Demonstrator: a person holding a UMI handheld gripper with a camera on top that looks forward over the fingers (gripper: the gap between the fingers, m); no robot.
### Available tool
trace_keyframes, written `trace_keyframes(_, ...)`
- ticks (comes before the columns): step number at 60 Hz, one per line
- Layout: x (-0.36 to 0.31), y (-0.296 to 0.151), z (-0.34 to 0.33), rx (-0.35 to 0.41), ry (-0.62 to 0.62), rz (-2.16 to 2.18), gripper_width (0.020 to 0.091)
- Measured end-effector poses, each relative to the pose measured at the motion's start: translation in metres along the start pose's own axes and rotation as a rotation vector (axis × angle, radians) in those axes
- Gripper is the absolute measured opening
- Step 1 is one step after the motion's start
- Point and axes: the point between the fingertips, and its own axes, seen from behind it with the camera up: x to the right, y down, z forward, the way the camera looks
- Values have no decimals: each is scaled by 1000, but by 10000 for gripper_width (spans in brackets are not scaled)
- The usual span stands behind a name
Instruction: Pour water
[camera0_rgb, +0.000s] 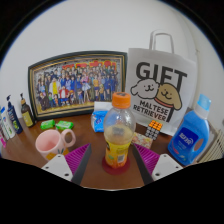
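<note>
Pink-padded fingers (117, 160) stand apart at the near edge of the desk (100, 172), and a small plastic bottle (118, 132) with an orange cap and orange drink label stands upright between them. Whether the pads actually press its sides cannot be told; it appears to rest on the desk with the fingers about it. Left of the bottle sits a pink mug (50, 144), its mouth tipped toward the camera. Behind the mug lie small green packets (58, 125), and beyond them leans a framed group photograph (77, 85) against the wall. Just behind the bottle is a blue-and-white pack (100, 118). Behind and right of the bottle stands a white gift bag (160, 85) printed with a cartoon dog. Right of the bottle stands a blue detergent bottle (191, 132). Far left, dark bottles (12, 115) cluster.
</note>
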Motion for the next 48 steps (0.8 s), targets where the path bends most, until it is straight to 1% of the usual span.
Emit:
trace_keyframes(4,-4,2,-29,-27,16,-18,866)
trace_keyframes(9,-15,5,-73,-48,33,-41,859)
trace_keyframes(19,-45,15,-184,-95,32,-39,856)
trace_keyframes(28,-67,24,-274,-110,27,-65,855)
trace_keyframes(37,-79,35,-333,-112,24,-71,854)
trace_keyframes(48,-87,45,-368,-105,29,-85,856)
